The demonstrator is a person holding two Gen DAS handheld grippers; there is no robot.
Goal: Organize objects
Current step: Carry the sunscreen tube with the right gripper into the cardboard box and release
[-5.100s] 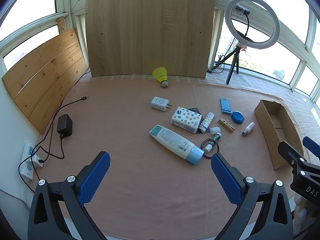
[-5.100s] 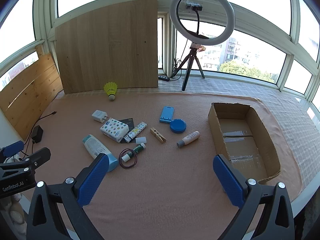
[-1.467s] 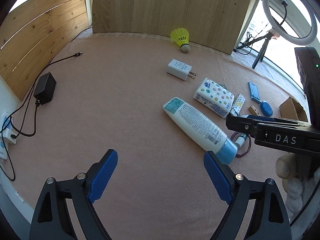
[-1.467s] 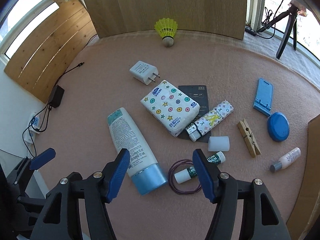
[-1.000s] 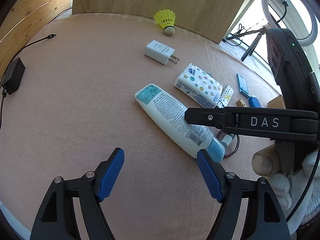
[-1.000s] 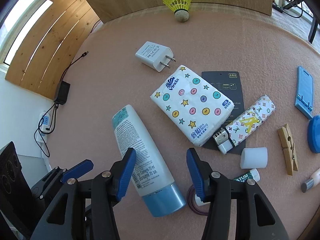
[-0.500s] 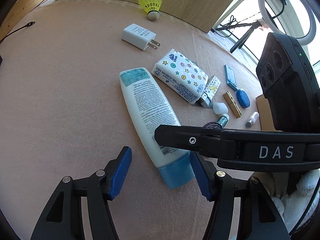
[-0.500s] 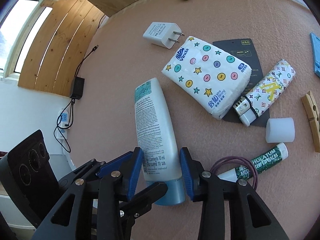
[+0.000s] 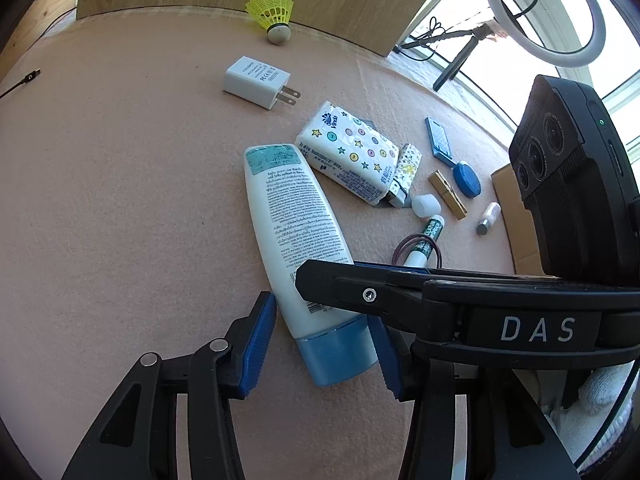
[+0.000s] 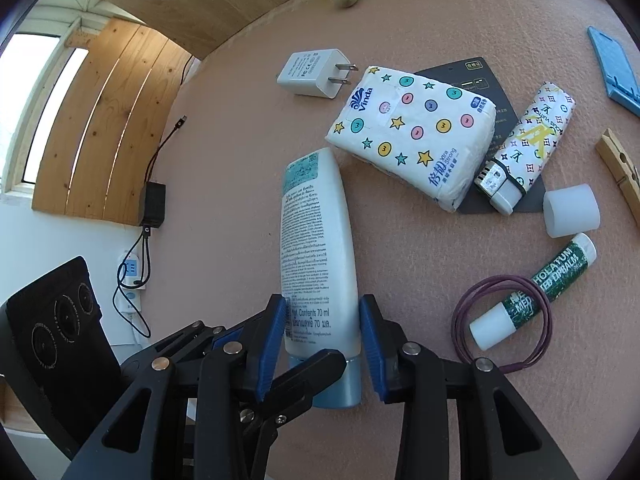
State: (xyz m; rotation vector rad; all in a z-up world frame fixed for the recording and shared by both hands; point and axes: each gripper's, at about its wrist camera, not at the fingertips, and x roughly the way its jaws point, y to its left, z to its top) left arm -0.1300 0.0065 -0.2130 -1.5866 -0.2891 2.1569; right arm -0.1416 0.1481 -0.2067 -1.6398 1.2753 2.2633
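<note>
Right gripper (image 10: pixel 323 326) clamps the lotion tube (image 10: pixel 318 248) near its blue cap; left gripper (image 9: pixel 322 334) is closing around that cap, not yet touching.

On the pink mat (image 9: pixel 120 200) are seen 1 lotion tube (image 9: pixel 296 232), 1 tissue pack (image 9: pixel 348 152), 1 wall charger (image 9: pixel 256 82), 1 shuttlecock (image 9: pixel 274 10), 1 patterned lighter (image 10: pixel 528 140), 1 lip balm stick (image 10: pixel 536 292), 1 hair tie (image 10: pixel 464 312), 1 white cap (image 10: pixel 570 210), 1 clothespin (image 9: pixel 448 194), 1 blue round lid (image 9: pixel 466 174), 1 blue phone stand (image 9: pixel 438 140), 1 small bottle (image 9: pixel 489 218) and 1 cardboard box (image 9: pixel 516 216).
</note>
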